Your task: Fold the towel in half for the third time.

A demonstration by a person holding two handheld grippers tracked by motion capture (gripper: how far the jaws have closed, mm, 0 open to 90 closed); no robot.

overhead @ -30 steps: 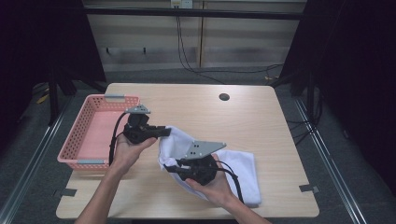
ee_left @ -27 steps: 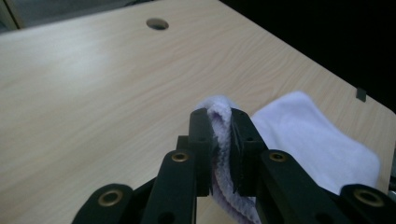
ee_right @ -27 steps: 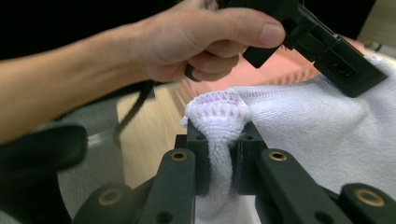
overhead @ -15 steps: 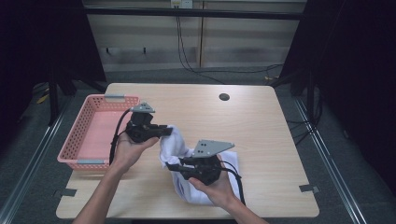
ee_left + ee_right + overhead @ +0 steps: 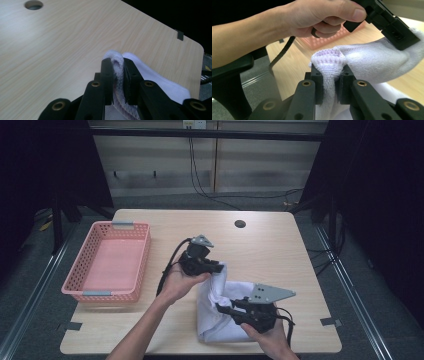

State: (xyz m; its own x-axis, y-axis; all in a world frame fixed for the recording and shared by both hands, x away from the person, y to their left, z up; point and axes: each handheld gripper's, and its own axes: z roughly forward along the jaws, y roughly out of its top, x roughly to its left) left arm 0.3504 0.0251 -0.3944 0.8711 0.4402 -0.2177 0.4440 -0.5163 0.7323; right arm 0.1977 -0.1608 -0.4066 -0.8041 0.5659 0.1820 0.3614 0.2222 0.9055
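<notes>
Fluffy white terry-cloth towel (image 5: 220, 315), matt pale wood-grain table (image 5: 270, 245), pink plastic lattice basket (image 5: 80, 270).

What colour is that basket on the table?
Pink basket, with grey handles; clearest in the high view.

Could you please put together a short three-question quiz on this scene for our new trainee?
1. True or false: the left gripper and the right gripper are both clamped on the white towel.
2. What sits on the table to the left of the towel?
3. The pink basket holds: A) a towel, B) nothing visible, C) a cable.

Key:
1. True; towel edges are pinched between both pairs of jaws.
2. The pink basket.
3. B.
</notes>
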